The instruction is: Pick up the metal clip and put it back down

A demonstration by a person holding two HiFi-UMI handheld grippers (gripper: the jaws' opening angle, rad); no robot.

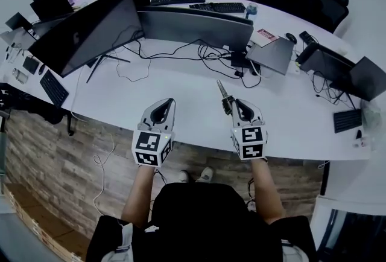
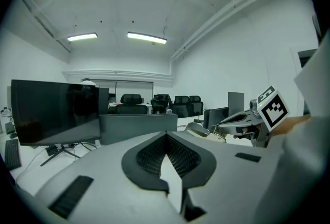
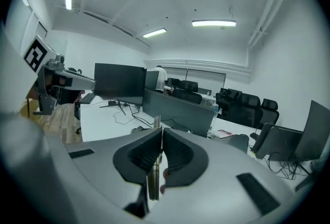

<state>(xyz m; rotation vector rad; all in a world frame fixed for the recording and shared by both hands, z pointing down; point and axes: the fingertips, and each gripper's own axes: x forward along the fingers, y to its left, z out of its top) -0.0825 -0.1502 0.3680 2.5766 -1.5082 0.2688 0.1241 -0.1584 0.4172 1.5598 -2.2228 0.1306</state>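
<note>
Clamped in the right claw (image 1: 233, 104), the metal clip (image 1: 222, 90) juts lengthwise past its tips above the tabletop's (image 1: 193, 129) near edge — the tabletop likely straight below — while the left claw (image 1: 164, 104) is pinched together, empty.

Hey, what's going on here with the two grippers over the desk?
A person stands at a white desk with a gripper in each hand. The right gripper is shut on a thin metal clip, held up off the desk. The left gripper is shut and empty, raised beside it.
</note>
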